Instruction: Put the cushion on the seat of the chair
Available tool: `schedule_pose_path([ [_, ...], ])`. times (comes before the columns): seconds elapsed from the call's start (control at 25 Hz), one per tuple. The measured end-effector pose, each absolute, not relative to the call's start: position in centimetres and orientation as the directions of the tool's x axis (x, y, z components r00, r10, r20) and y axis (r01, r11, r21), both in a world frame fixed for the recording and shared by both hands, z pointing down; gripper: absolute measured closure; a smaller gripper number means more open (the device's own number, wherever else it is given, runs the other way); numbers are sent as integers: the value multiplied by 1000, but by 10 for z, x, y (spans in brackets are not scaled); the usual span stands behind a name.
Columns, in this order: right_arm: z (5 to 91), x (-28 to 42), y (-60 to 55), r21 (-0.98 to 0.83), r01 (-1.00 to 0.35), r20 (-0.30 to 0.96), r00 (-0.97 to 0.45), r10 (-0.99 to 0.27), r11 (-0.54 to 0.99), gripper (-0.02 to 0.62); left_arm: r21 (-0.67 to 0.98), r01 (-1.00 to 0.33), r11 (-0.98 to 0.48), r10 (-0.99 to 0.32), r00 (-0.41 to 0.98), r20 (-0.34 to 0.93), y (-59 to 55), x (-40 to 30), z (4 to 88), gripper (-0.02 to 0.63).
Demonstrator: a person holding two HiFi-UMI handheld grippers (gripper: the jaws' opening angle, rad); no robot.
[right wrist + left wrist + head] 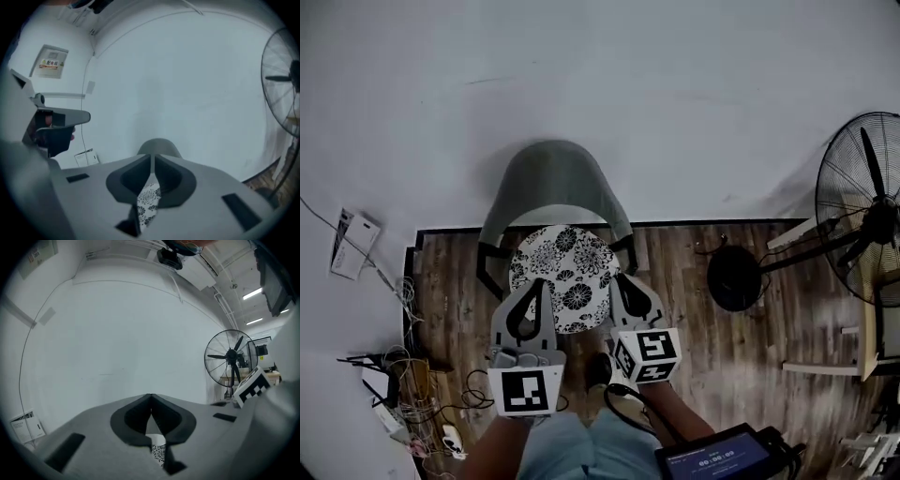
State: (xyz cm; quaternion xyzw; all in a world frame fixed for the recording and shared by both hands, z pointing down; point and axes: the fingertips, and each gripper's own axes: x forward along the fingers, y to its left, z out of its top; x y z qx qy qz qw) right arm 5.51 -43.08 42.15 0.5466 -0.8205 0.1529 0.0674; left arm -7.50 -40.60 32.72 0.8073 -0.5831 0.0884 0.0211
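Note:
A round white cushion with a black flower print (562, 277) lies flat on the seat of the grey shell chair (553, 178), which stands against the wall. Both grippers hang above its near edge, apart from it. My left gripper (546, 284) is shut, tips touching, with nothing between them; in the left gripper view (150, 395) a bit of the cushion (158, 453) shows below the jaws. My right gripper (619, 279) holds nothing, and in the right gripper view (153, 157) only a thin slit parts its tips. The cushion (147, 204) and chair back (158, 146) lie beyond.
A large pedestal fan (862, 206) with a round black base (736, 277) stands to the right on the wood floor. Loose cables and boxes (394, 375) lie at the left, with papers (354, 244) by the wall. A dark screen device (727, 455) sits by the person's legs.

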Motion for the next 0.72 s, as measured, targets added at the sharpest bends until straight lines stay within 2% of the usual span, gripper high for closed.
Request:
schedule_pose_path([
  [0.2, 330, 54, -415, -63, -907, 118, -421, -899, 416, 565, -97, -952, -290, -957, 286, 51, -389, -63, 279, 597],
  [0.36, 287, 54, -401, 13, -895, 42, -444, -895, 445, 584, -91, -961, -262, -965, 263, 0, -380, -57, 256, 597],
  [0.72, 267, 55, -385, 72, -885, 2, -462, -887, 461, 591, -116, -964, -240, -967, 248, -57, -373, -51, 230, 597],
])
